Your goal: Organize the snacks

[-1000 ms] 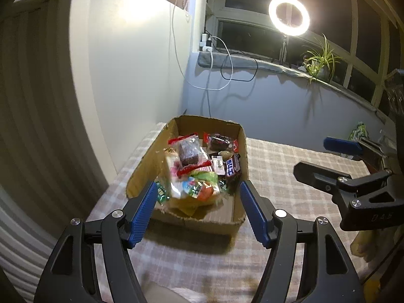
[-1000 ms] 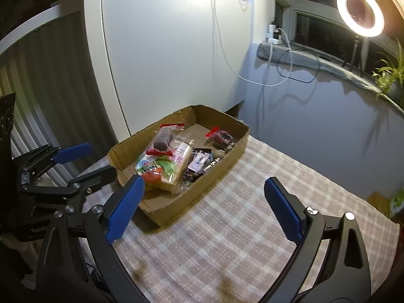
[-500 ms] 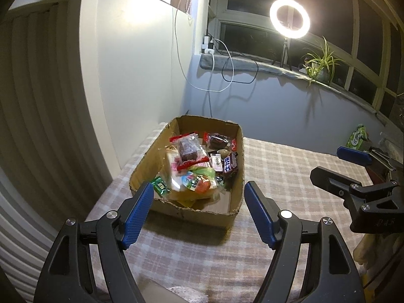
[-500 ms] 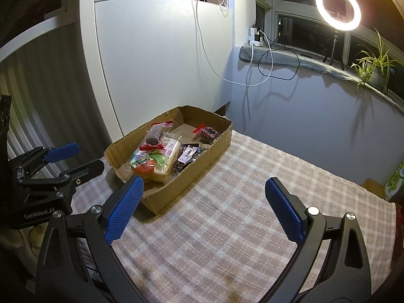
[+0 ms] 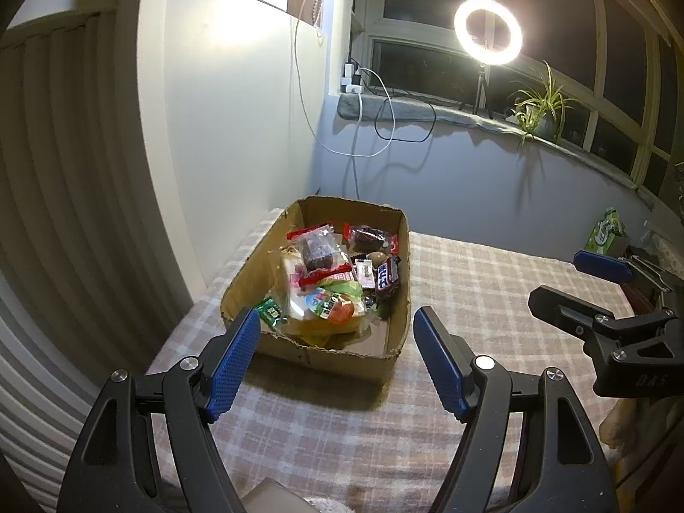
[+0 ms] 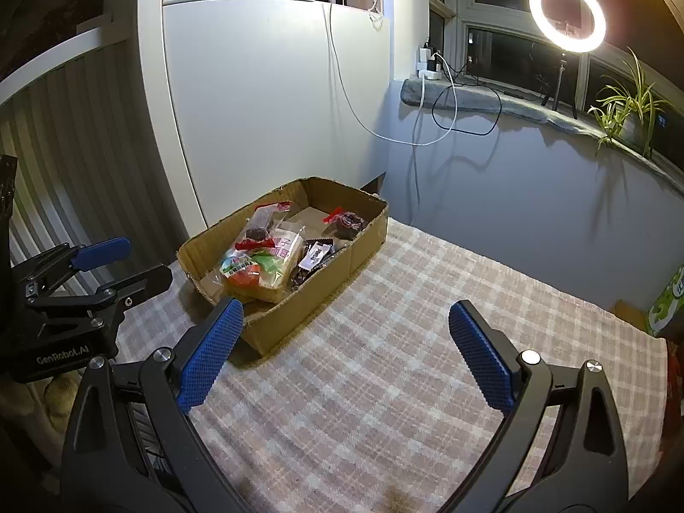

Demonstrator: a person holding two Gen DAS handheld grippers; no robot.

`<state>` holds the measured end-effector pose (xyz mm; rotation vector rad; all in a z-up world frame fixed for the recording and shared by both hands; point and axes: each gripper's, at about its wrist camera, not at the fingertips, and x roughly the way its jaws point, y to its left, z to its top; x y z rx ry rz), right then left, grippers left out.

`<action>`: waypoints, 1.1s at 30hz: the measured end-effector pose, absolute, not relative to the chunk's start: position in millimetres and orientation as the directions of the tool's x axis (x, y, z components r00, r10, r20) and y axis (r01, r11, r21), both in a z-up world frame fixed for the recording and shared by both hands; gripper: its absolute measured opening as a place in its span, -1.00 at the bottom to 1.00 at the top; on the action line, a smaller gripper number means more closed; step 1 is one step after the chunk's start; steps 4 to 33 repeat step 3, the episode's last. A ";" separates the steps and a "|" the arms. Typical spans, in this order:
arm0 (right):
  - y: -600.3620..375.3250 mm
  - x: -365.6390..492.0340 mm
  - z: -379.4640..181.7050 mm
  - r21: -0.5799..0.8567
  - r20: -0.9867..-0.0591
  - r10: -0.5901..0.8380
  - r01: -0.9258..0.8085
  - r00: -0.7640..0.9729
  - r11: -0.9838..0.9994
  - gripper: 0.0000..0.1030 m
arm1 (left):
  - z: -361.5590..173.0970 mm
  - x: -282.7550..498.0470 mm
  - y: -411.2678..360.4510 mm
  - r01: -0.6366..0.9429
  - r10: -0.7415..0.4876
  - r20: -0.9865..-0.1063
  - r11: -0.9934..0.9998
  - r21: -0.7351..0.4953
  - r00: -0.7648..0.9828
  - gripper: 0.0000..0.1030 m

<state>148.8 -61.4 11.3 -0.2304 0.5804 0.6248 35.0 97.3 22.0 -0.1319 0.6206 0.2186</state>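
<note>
A shallow cardboard box sits on the plaid-covered table at its far left; it also shows in the right wrist view. Inside it lie several wrapped snacks: a clear bag with a brown cake, a dark chocolate bar and a colourful green and orange pack. My left gripper is open and empty, held back from the box's near wall. My right gripper is open and empty over the bare cloth, right of the box. Each gripper shows in the other's view, the left and the right.
The plaid tablecloth covers the table. A white cabinet stands behind the box. A ring light, cables and a potted plant sit on the window sill. A green packet lies at the far right.
Both grippers have drawn back and up from the box, so it looks smaller and farther away. Both stay open and empty. The snacks have not moved.
</note>
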 end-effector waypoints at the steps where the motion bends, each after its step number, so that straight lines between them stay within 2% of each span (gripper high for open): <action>1: -61.9 148.2 10.9 -0.033 -0.575 0.483 -0.609 0.660 0.793 0.92 | 22.0 35.0 97.0 -0.243 0.164 -0.589 0.968 -0.057 0.791 0.45; 33: -62.8 147.9 10.4 -0.035 -0.574 0.478 -0.603 0.664 0.797 0.92 | 21.9 35.0 96.3 -0.242 0.163 -0.591 0.969 -0.056 0.790 0.45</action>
